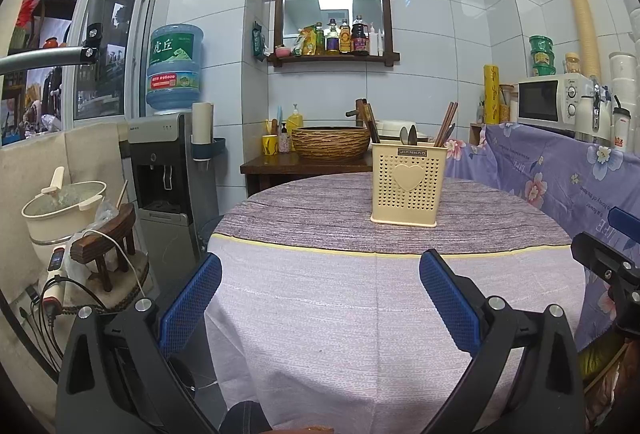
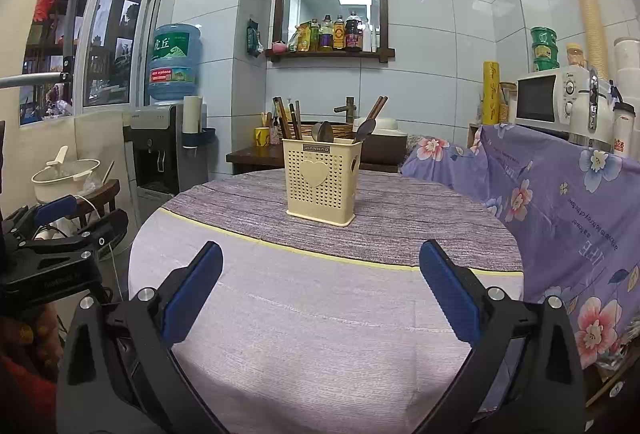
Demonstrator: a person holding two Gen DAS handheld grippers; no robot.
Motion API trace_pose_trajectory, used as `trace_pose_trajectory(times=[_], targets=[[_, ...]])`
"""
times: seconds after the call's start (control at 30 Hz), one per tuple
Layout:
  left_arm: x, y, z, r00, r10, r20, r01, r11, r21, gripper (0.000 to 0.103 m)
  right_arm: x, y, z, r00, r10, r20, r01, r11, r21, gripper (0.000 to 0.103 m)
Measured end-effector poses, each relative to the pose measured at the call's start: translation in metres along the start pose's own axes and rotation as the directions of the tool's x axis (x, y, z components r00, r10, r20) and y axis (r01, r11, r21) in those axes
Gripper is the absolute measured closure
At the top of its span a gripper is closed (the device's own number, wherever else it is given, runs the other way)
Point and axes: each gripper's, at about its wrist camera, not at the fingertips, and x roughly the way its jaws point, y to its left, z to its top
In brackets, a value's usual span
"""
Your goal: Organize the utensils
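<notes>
A cream perforated utensil holder (image 1: 408,186) (image 2: 322,180) with a heart on its front stands upright on the round table (image 1: 320,294) (image 2: 320,314), towards the far side. Brown chopsticks (image 1: 446,124) (image 2: 290,120) and metal spoons (image 1: 408,135) (image 2: 323,132) stick out of its top. My left gripper (image 1: 320,266) is open over the table's near edge, well short of the holder, with nothing between its blue pads. My right gripper (image 2: 320,258) is open too, empty, and also short of the holder. Each gripper shows at the other view's edge.
A purple floral cloth (image 2: 560,202) covers furniture at the right, with a microwave (image 1: 552,102) on top. A water dispenser (image 1: 168,162) stands at the left, with a pot (image 1: 64,206) on a stool nearer. Behind the table, a woven basin (image 1: 330,142) sits on a wooden counter.
</notes>
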Motion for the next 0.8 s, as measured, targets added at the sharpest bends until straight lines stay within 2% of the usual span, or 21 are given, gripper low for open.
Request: trace_pose_trajectory(times=[0.8], targets=[[0.0035,-0.0014,0.0003,1.0,0.003,-0.023,-0.003,1.0,-0.009,0.005,0.0032,-0.0016,-0.005,1.0,0.0,-0.009,0.0,1.0,0.004,0.006]])
